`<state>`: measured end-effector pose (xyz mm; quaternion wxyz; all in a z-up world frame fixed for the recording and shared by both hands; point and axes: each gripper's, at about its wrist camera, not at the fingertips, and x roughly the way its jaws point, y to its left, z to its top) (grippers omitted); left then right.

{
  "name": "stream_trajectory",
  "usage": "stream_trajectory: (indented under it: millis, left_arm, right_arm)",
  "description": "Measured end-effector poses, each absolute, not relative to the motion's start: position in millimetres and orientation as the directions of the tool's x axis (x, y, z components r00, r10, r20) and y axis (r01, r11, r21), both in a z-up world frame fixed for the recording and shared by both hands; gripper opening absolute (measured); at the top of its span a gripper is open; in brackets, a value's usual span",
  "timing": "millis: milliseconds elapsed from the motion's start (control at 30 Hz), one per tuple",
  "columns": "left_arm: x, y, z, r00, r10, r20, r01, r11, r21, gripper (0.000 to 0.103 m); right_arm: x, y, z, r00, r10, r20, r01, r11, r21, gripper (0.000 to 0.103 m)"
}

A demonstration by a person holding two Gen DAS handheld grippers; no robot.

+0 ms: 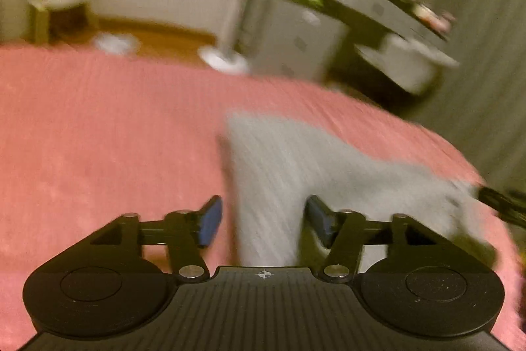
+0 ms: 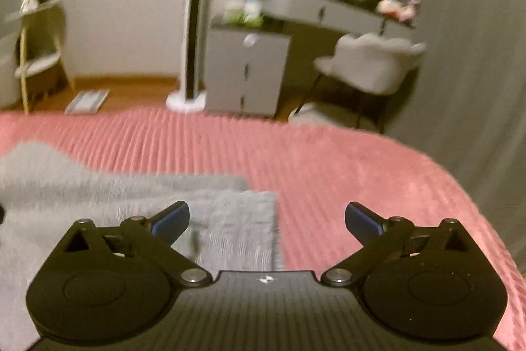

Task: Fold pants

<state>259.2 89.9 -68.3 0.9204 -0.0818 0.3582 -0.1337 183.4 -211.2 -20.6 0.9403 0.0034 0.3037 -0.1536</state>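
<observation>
Room: bedroom with a pale wall, a wood floor and a grey curtain on the right side. Both pictures are blurry.
Bed: a big bed with a pink ribbed cover fills the lower half of both views.
Pants: grey pants lie flat on the bed cover. In the right wrist view they lie on the left part of the bed, with a folded layer on top and a straight edge facing the pink cover. In the left wrist view the pants reach from the middle of the bed toward its right edge.
Left claw: the left claw hangs low over the pants with its blue pads apart. It has let go; the pads do not press on the cloth. The grey cloth shows in the gap between them.
Right claw: the right claw is spread very wide over the bed. Nothing is gripped. Its left pad is over the pants and its right pad is over the bare pink cover.
Other claw seen: a dark bit of gear shows at the right edge of the left wrist view, beside the pants; it is too blurry to tell what it is.
Past the bed: a tall white fan stands on the floor, next to a grey cabinet. A grey desk with small things on it and a fluffy white chair stand farther right.
</observation>
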Motion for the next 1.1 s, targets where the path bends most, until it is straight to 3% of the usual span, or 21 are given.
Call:
stream_trajectory:
  millis: [67, 233, 333, 467, 633, 700, 767, 867, 1000, 1100]
  left_arm:
    - [249, 99, -56, 0.76, -0.254, -0.599, 0.15, 0.964, -0.218, 0.084]
    - [223, 105, -44, 0.753, -0.307, -0.581, 0.149, 0.941, -0.305, 0.09]
    - [209, 103, -44, 0.748, -0.287, -0.598, 0.142, 0.95, -0.278, 0.091]
    - [193, 121, -50, 0.746, -0.254, -0.616, 0.097, 0.956, -0.276, 0.092]
    - [177, 142, -66, 0.725, -0.202, -0.658, 0.015, 0.96, -0.279, 0.093]
    - [169, 140, -74, 0.699, -0.2, -0.687, 0.015, 0.964, -0.265, 0.093]
    - [159, 134, -80, 0.678, -0.197, -0.708, 0.031, 0.97, -0.241, 0.093]
    - [139, 129, -88, 0.661, -0.178, -0.729, 0.044, 0.979, -0.199, 0.096]
    - [120, 123, -104, 0.59, -0.159, -0.791, 0.057, 0.986, -0.155, 0.096]
    - [112, 109, -108, 0.567, -0.081, -0.82, 0.074, 0.996, -0.047, 0.096]
  right_arm:
    - [171, -207, -17, 0.787, -0.241, -0.568, 0.263, 0.964, -0.044, 0.101]
    - [141, -185, -18, 0.84, -0.047, -0.541, 0.121, 0.987, 0.104, 0.101]
    - [132, -163, -32, 0.823, -0.115, -0.556, 0.092, 0.993, -0.07, 0.101]
    - [130, -159, -71, 0.708, -0.379, -0.596, 0.139, 0.902, -0.409, 0.101]
    - [113, -158, -45, 0.736, -0.36, -0.573, 0.24, 0.93, -0.277, 0.101]
    - [110, -146, -44, 0.756, -0.286, -0.589, 0.18, 0.956, -0.233, 0.101]
    - [110, -136, -54, 0.731, -0.262, -0.63, 0.121, 0.959, -0.257, 0.101]
    - [102, -131, -68, 0.681, -0.339, -0.649, 0.148, 0.932, -0.331, 0.101]
    - [75, -157, -59, 0.644, -0.318, -0.696, 0.283, 0.944, -0.169, 0.101]
    - [52, -171, -68, 0.594, -0.15, -0.79, 0.281, 0.959, 0.03, 0.101]
